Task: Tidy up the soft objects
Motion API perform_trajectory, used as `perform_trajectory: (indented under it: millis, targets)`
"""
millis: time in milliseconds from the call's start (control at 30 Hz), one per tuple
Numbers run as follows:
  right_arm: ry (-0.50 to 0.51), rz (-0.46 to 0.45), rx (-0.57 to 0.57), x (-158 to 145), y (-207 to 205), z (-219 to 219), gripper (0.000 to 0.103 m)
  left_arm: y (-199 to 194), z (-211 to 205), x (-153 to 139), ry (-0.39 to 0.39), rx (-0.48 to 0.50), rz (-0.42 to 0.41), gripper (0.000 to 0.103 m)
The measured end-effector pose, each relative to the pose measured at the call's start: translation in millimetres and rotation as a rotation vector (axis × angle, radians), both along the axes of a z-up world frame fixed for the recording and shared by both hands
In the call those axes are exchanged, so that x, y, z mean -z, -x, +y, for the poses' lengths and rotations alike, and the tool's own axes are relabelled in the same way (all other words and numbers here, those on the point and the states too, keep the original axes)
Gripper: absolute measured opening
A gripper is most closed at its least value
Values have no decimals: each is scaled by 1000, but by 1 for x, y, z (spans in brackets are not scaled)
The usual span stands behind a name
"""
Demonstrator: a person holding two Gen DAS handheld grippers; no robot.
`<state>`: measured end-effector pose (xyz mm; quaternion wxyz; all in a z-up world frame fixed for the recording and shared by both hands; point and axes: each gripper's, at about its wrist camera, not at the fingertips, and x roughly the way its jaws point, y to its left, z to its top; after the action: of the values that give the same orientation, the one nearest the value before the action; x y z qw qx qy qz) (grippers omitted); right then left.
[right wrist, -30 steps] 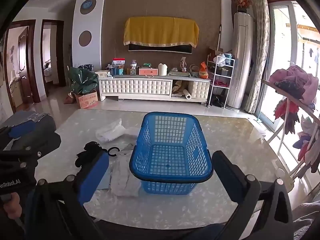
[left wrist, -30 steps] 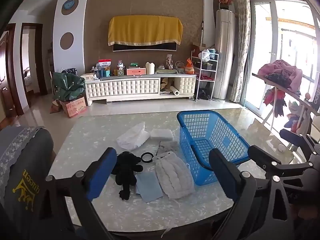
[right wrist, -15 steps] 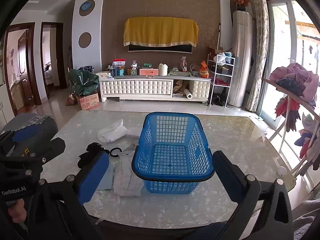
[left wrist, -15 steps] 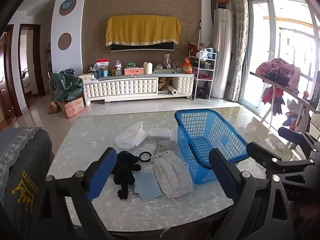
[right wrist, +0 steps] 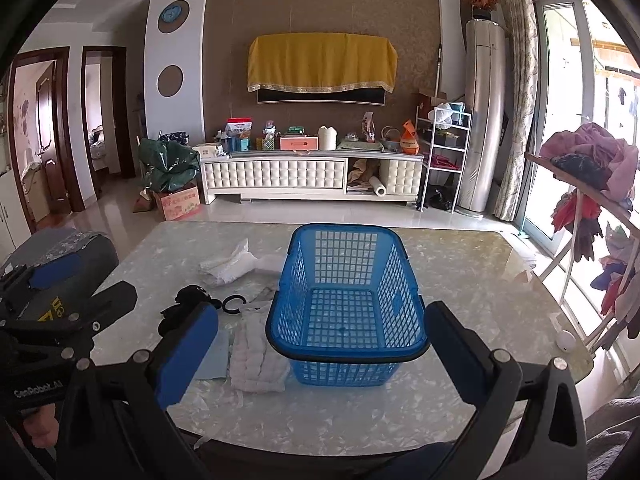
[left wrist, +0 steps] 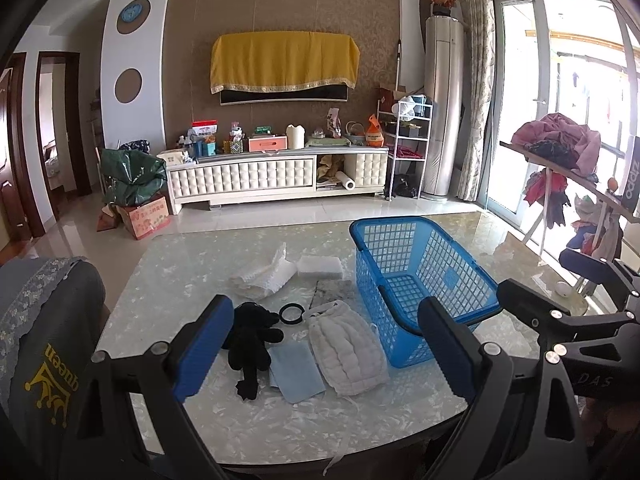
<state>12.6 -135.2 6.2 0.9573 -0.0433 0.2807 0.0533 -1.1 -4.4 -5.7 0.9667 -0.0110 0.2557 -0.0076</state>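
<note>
An empty blue plastic basket (left wrist: 416, 280) (right wrist: 344, 300) stands on the marble table (left wrist: 200, 264) (right wrist: 460, 264). Left of it lie a black plush toy (left wrist: 250, 340) (right wrist: 184, 304), a light blue cloth (left wrist: 296, 368) (right wrist: 214, 356), a white quilted pad (left wrist: 346, 350) (right wrist: 258, 356), a crumpled white cloth (left wrist: 260, 276) (right wrist: 228, 266), a white sponge (left wrist: 320, 266) and a black ring (left wrist: 291, 314) (right wrist: 233, 303). My left gripper (left wrist: 326, 354) is open and empty above the near edge, over the toy and pad. My right gripper (right wrist: 322, 354) is open and empty, in front of the basket.
A grey chair back (left wrist: 44, 344) stands at the table's left. A grey patterned cloth (left wrist: 330, 290) lies behind the pad. A small white ball (right wrist: 566, 339) sits near the right edge. A clothes rack (right wrist: 592, 184) stands at the right.
Both grippers have drifted back and up slightly; the table objects look a little farther. Nothing was grasped or moved.
</note>
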Motion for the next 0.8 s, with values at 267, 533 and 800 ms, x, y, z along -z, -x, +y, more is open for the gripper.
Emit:
perform_trajectory:
  millis: [267,533,800]
  targets:
    - [-5,4,-4,0,1,0,103,0,0,2,5,-1,8,93]
    - [-10,4,-6,-1,3,0,103,0,-1,1,6,0,10,93]
    - [-12,5,-14,-1,4,-1,103,0,0,0,6,-2,15,93]
